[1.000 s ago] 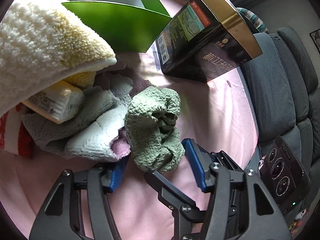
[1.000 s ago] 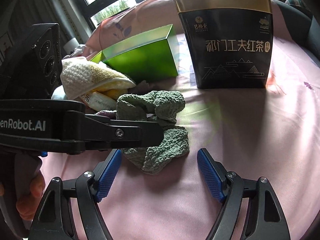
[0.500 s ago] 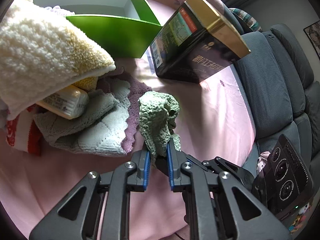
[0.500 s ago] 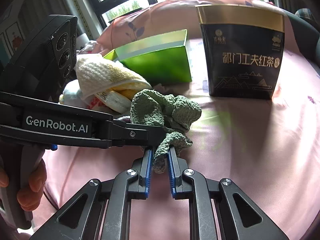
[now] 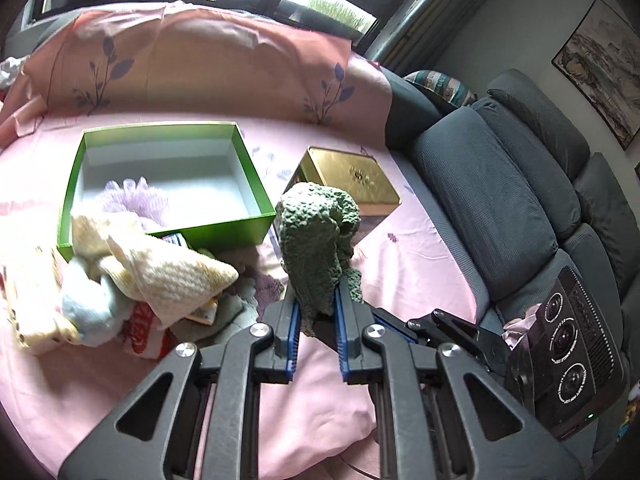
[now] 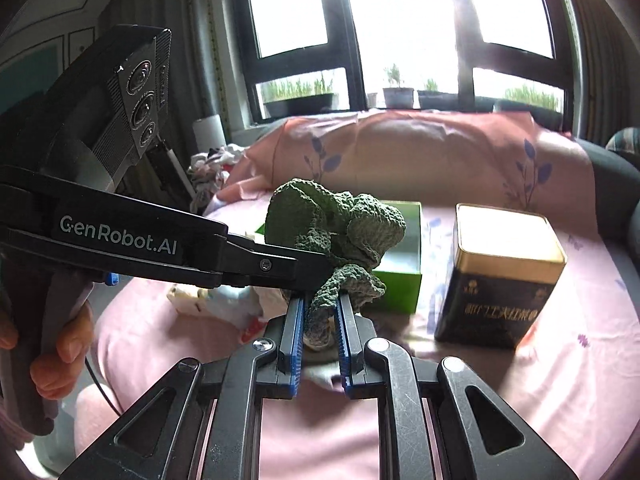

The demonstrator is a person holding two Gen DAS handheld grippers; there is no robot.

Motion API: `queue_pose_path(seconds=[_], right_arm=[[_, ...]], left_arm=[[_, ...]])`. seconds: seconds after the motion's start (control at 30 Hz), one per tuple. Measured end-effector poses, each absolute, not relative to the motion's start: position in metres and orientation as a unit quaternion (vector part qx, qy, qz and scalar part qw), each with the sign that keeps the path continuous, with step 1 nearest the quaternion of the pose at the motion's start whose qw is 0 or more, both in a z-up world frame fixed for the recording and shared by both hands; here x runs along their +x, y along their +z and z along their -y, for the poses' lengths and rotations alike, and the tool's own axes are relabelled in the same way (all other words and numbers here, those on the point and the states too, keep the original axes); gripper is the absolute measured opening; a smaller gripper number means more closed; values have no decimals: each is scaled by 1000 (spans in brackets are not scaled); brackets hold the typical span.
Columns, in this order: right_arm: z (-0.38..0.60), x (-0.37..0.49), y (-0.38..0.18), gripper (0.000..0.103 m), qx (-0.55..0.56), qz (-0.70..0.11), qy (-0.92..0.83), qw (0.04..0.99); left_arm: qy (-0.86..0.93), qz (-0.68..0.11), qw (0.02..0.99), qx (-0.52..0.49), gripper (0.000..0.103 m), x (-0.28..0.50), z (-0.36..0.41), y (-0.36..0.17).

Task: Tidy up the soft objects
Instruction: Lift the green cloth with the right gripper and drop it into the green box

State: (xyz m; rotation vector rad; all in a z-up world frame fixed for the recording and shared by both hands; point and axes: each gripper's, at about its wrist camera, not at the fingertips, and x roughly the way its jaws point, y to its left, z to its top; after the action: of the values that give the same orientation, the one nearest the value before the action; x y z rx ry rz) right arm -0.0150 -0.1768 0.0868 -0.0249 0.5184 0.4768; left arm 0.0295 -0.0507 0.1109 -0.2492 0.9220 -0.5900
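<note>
A crumpled green cloth (image 5: 316, 240) hangs in the air above the pink sheet, held by both grippers at once. My left gripper (image 5: 316, 312) is shut on its lower edge, blue pads pressed against the fabric. In the right wrist view the same green cloth (image 6: 336, 232) bunches upward, and my right gripper (image 6: 321, 316) is shut on its bottom fold. The left gripper's black arm (image 6: 256, 264) reaches in from the left and meets the cloth just above the right one. The open green box (image 5: 160, 184) lies behind, with a lilac soft item (image 5: 132, 196) inside.
A heap of soft things lies left of the cloth: a cream knitted towel (image 5: 168, 276), a pale blue piece (image 5: 92, 308) and a red-and-white item (image 5: 140, 328). A black and gold tin (image 6: 500, 272) stands to the right. A grey sofa (image 5: 520, 200) borders the sheet. A hand (image 6: 52, 352) grips the left tool.
Both grippers went from open around the green cloth to shut on it, then rose together, lifting it off the heap. The box's inside and the tin's lid now show from above.
</note>
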Motion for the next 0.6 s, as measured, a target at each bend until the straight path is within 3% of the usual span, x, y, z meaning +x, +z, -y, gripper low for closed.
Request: queue_pose_path(seconds=[0.33, 0.6], right_arm=[[151, 29, 142, 16, -2, -224, 260, 939], [134, 74, 146, 16, -3, -234, 264, 936]], left_arm=[[-249, -397, 878, -100, 14, 70, 28, 169], [-228, -402, 880, -105, 13, 115, 10, 175]])
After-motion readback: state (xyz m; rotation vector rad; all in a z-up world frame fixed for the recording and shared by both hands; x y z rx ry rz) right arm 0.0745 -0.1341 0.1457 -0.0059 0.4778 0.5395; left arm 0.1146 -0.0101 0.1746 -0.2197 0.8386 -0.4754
